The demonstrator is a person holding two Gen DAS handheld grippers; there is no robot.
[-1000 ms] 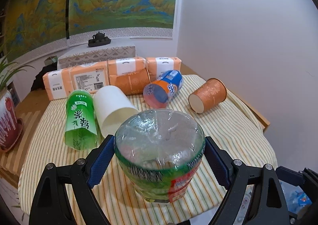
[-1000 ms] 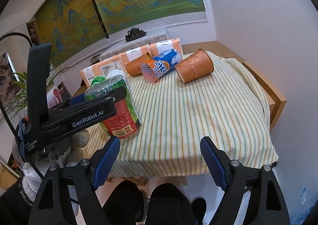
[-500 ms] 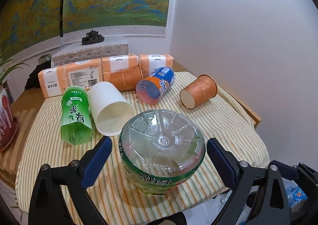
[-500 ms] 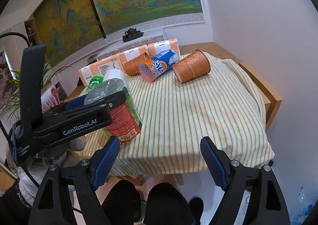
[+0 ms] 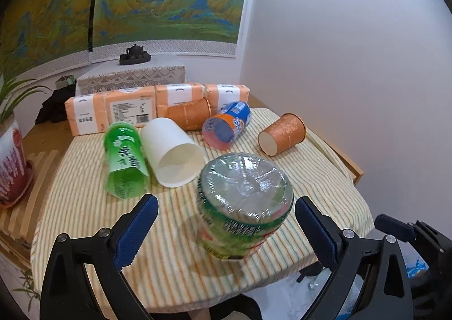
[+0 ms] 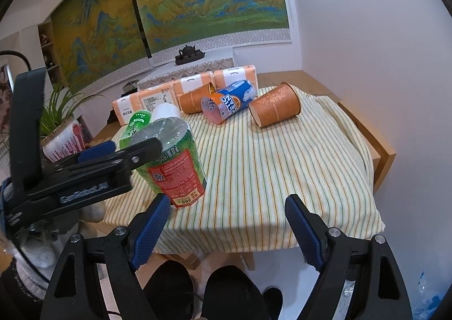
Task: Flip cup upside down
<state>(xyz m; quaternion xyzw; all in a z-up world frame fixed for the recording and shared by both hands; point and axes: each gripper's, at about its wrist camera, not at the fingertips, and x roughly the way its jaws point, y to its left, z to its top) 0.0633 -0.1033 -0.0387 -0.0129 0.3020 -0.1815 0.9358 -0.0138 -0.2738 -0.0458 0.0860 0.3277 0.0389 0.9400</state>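
Observation:
A clear plastic cup with a green and red label (image 5: 243, 207) stands upside down on the striped tablecloth (image 5: 175, 257), its base up; it also shows in the right wrist view (image 6: 175, 161). My left gripper (image 5: 226, 224) is open, its blue pads apart on either side of the cup without touching it. My right gripper (image 6: 226, 224) is open and empty, off the table's near edge. The left gripper's black body (image 6: 84, 175) shows beside the cup in the right wrist view.
Lying on their sides: a green cup (image 5: 124, 159), a white paper cup (image 5: 172, 150), two orange paper cups (image 5: 282, 133) (image 5: 189, 116), and an orange-blue cup (image 5: 226, 127). Tissue packs (image 5: 127, 110) line the back. A potted plant (image 5: 11, 161) stands left. Wall on the right.
My left gripper has let go of the upside-down cup, opened wide and drawn back a little. The cup stays standing on the cloth. My right gripper has barely moved.

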